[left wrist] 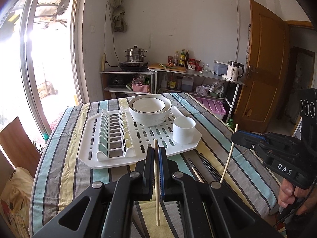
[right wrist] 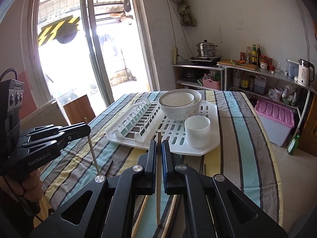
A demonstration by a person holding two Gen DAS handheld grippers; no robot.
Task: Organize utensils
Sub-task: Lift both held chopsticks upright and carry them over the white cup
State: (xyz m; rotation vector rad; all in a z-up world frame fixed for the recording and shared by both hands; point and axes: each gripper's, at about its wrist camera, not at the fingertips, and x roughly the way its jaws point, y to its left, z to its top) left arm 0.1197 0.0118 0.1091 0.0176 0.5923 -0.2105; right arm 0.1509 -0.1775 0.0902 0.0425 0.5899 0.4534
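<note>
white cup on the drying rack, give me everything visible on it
The white cup is a plain, short cylinder with straight walls, no handle or lid showing, smooth and matte like plastic or ceramic. It stands upright, mouth up, and what shows of the inside looks empty. It sits on a near corner of the white slotted drying rack, just in front of the stacked white bowls; a narrow gap seems to separate them. Neither gripper touches it.

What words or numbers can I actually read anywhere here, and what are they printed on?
"DAS": white letters on the right gripper.
"GenRobot.AI": on the left gripper.
"55": on the white kettle.
Bottle labels on the shelf: too small to read.
</note>
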